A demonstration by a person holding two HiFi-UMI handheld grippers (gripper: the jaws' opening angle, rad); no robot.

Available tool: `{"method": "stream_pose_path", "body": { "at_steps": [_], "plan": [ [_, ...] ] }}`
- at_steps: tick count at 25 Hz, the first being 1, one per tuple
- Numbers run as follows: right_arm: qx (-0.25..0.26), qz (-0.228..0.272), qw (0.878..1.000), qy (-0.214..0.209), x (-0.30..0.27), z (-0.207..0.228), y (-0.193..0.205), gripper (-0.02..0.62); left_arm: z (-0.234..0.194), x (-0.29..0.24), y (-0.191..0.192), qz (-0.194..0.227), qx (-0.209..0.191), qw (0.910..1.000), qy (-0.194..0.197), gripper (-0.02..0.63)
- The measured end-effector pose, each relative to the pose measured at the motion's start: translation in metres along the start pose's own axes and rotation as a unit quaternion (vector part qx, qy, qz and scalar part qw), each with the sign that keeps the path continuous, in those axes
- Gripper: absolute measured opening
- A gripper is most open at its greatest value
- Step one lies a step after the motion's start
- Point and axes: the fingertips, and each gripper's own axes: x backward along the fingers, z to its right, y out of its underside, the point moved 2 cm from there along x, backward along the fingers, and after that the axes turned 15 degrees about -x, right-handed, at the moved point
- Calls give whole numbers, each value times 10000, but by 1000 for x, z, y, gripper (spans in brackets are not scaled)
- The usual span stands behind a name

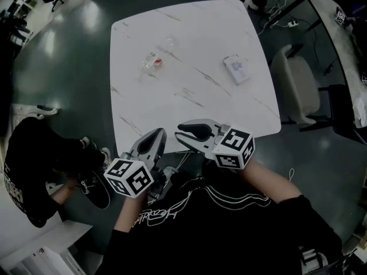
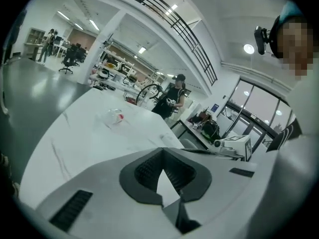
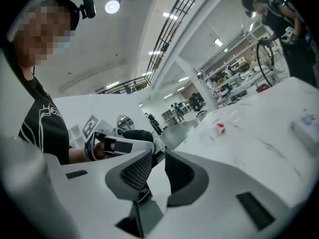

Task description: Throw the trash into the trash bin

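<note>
Left hand-held gripper (image 1: 155,141): its jaws are closed tip to tip with nothing between them; it is held over the near edge of the white worktop (image 1: 189,39).
Right hand-held gripper (image 1: 192,132): its jaws are parted by a narrow gap and nothing is gripped; it is held over the worktop's near edge, just beside the left one.
Trash (image 1: 153,61): a crumpled clear wrapper with a red spot is laid on the worktop's far left part, well apart from both grippers.
Packet (image 1: 237,69): small and white, laid on the worktop's far right part.
Chair (image 1: 295,85): pale, set at the worktop's right edge.
</note>
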Motion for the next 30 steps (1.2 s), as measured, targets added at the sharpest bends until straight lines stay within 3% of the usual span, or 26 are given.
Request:
{"method": "stream_pose_path", "body": {
  "at_steps": [4,10,15,17,22,26,30],
  "plan": [
    [-27,368,9985,397,61,34,-23,58,42,-49,-12,-62,-164,9994,286,6],
    [-35,565,9927,1062,131,90,-45,51,90,-104,-25,-140,-403,9968,675,6],
    [-169,642,9848,1606,166,138,-55,54,101,-129,-31,-227,-515,9952,795,6],
    [-161,571,9823,1778,173,152,-57,94,102,-136,-35,-236,-529,9949,820,6],
    [53,402,9657,2565,177,192,-61,282,99,-144,-44,-206,-558,9949,814,6],
    [532,120,9365,3463,170,230,-59,325,88,-146,-45,-189,-496,9961,709,6],
    [686,-126,9176,3915,159,256,-55,357,79,-144,-44,-201,-412,9971,613,6]
  ]
}}
